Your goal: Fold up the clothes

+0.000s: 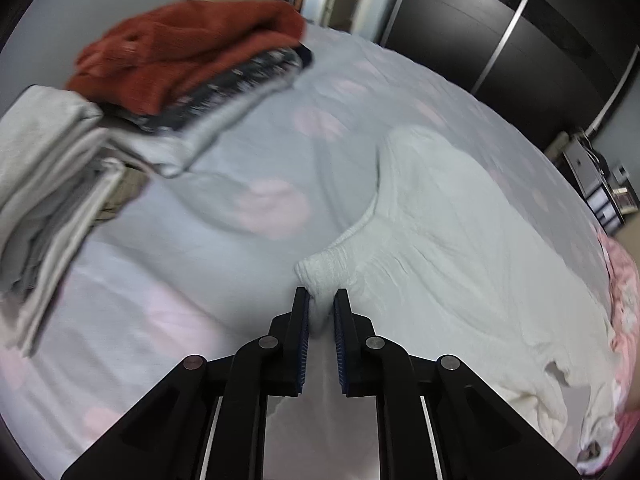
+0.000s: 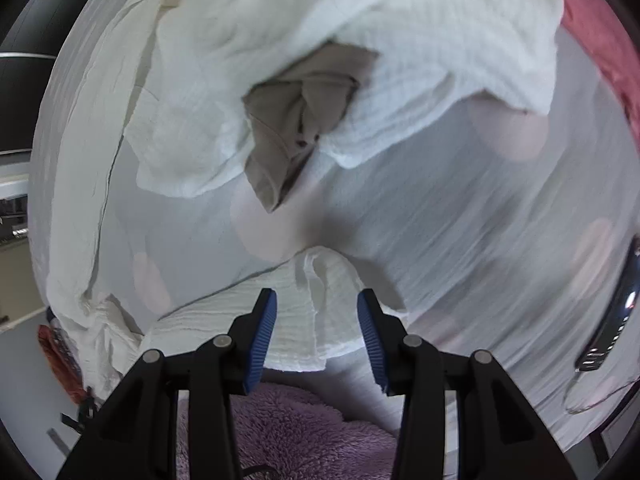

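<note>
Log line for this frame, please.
left gripper: shut on white garment waistband | right gripper: open over its edge | folded stack: beside

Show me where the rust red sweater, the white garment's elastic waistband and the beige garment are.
rust red sweater [image 1: 192, 48], left wrist view, top of folded pile.
white garment's elastic waistband [image 1: 340, 264], left wrist view, gathered band.
beige garment [image 2: 304, 120], right wrist view, crumpled middle.

A dark sliding wardrobe [image 1: 500, 40] is seen upper right; a purple fluffy rug [image 2: 296, 432] and black remote [image 2: 612, 320] are seen elsewhere.
</note>
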Tool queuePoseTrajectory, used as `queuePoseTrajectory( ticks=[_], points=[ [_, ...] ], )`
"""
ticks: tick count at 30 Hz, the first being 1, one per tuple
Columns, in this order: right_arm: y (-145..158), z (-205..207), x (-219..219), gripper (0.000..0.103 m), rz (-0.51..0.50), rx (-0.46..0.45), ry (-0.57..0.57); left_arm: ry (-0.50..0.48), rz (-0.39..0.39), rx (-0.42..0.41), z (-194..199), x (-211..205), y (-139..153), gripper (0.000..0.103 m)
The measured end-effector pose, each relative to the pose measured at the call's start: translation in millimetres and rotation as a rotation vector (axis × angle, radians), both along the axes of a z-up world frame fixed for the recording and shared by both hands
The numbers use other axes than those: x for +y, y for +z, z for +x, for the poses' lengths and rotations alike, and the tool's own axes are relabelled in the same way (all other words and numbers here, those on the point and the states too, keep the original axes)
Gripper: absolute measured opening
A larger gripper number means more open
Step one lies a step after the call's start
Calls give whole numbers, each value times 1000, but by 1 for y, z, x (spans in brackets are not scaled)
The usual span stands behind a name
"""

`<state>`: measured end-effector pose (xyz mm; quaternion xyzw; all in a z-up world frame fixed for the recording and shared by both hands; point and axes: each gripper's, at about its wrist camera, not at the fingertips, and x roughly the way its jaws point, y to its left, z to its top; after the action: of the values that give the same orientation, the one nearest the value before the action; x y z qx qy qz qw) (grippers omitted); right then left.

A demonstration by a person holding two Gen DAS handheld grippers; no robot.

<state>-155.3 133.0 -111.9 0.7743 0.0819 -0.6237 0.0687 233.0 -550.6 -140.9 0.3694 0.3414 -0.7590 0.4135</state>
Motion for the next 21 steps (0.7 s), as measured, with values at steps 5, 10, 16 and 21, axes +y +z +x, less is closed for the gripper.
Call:
queuePoseTrajectory(
  ticks=[5, 10, 16, 21],
  points=[
    [-16, 3, 7, 23, 2, -35, -22, 113, -15, 30, 42, -16, 10, 11],
    [10, -3, -1, 2, -18, 24, -11, 127, -13, 36, 51, -18, 8, 11],
    [77, -18, -25, 1, -61, 181, 30, 147, -17, 39, 50, -26, 3, 11],
    [137, -43, -47, 1, -91, 322, 47, 180, -51, 38, 57, -32, 5, 11]
  ],
)
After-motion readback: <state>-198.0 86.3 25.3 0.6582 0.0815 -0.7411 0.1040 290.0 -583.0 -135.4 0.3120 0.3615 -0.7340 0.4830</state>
